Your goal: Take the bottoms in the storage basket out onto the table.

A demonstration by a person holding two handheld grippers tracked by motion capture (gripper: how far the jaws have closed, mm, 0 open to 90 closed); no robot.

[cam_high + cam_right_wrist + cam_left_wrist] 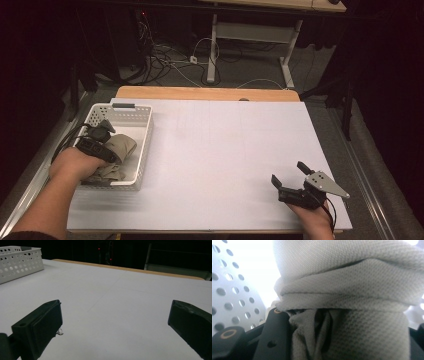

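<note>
Beige cloth (342, 302) sits clamped in left gripper (100, 142) jaws inside basket (142, 150); right gripper (290, 175) jaws apart.

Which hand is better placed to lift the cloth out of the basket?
Left. The left gripper has its jaws around the beige cloth inside the white basket; the right gripper sits open across the table.

A white worktop (225, 165) with a wooden far edge stands in a dark room. Beyond it, loose cables (175, 60) trail across grey floor (250, 70) beneath another desk's white frame (250, 35).
</note>
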